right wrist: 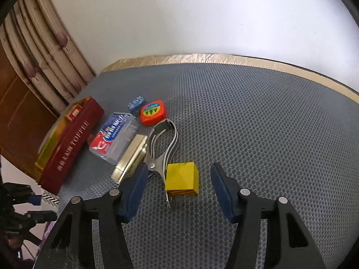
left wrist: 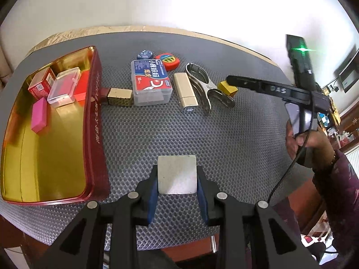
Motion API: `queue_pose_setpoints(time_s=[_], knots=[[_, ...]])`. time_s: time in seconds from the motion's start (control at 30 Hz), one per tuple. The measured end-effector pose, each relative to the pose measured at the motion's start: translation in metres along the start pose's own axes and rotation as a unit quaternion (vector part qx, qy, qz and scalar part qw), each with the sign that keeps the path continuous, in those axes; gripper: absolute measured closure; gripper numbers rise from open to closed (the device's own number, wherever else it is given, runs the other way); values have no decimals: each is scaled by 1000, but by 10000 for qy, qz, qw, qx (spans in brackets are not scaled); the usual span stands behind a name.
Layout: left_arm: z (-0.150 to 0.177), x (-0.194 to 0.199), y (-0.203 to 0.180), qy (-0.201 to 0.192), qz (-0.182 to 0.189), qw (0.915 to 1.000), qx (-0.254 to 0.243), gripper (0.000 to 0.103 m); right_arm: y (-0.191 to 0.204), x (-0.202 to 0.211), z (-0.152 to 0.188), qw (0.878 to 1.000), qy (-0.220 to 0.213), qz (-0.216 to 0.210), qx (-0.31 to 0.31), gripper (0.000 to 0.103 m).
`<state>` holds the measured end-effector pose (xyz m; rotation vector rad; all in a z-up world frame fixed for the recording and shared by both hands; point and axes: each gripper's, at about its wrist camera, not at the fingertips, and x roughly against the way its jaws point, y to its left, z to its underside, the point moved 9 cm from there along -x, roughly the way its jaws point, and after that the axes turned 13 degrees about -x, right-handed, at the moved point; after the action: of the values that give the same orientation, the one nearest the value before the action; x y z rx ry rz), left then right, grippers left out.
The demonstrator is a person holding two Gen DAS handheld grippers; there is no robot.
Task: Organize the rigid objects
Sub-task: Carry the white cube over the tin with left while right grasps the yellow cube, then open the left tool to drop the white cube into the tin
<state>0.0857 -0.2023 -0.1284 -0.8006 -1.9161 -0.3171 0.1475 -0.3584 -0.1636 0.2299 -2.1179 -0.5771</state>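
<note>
Left hand-held gripper (left wrist: 177, 180): its two blue-padded fingers are pinched on a pale grey square block (left wrist: 176, 173), one pad on each side face; the block's top half stands clear of the fingertips toward 12 o'clock.
Grey block's place: held over the grey honeycomb-mat tabletop (left wrist: 224, 134), at 6 o'clock in the left wrist view, with the red tin (left wrist: 94, 121) just to its 9 o'clock side.
Red tin: open, gold inside, holding a red carton (left wrist: 41, 85), a clear lidded case (left wrist: 64, 87) and a pink bar (left wrist: 39, 117), all bunched toward its far end.
Right hand-held gripper (right wrist: 179, 177): fingers spread wide, empty, one on each side of a yellow cube (right wrist: 182, 178); neither pad touches it.
Yellow cube's place: on the tabletop (right wrist: 258, 123), between the open fingers, closer to the 9 o'clock finger; its far edge touches or overlaps a metal spring clamp (right wrist: 161, 143).
Right hand (left wrist: 300, 139): seen from the left wrist view at 3 o'clock, wrapped around the gripper's grip, with a dark patterned sleeve behind it and the tool reaching toward 10 o'clock, its tip at the cube (left wrist: 227, 87).
Row on the mat: from the tin toward 3 o'clock, a gold box (left wrist: 120, 96) touching the tin wall, a clear box with a red-blue label (left wrist: 151, 83), a gold lighter (left wrist: 185, 92), then the clamp (left wrist: 203, 83).
Behind the row: a small blue pack (left wrist: 145, 54) and a red tape measure (left wrist: 168, 61), side by side at 12 o'clock.
</note>
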Motion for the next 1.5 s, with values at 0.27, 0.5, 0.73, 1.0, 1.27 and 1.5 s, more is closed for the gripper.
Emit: queue_pose_setpoints(time_s=[0.27,0.5,0.73,1.0,1.27,1.5], knots=[[0,1,-3,3,1,9999,-101,73,-19,-17,6,9991,229,122,-329,71],[-1,15,0,-175,-11,9998,-52,73,-21,0,8,9990,114,237,-367,74],[-3,74,51,-531,-459,9970,332,73,-21,45,17,9968,-224,-27,-769,74],[10,81,137,-320,-1203,9896,717,73,3,77,28,9950,-379,-322,-864,74],[-11,34,160,-106,-1092,9929,460,73,38,84,31,9942,-411,-569,-818,74],[-21,-8,169,274,-908,9942,517,72,72,83,28,9949,-374,-703,-617,74]])
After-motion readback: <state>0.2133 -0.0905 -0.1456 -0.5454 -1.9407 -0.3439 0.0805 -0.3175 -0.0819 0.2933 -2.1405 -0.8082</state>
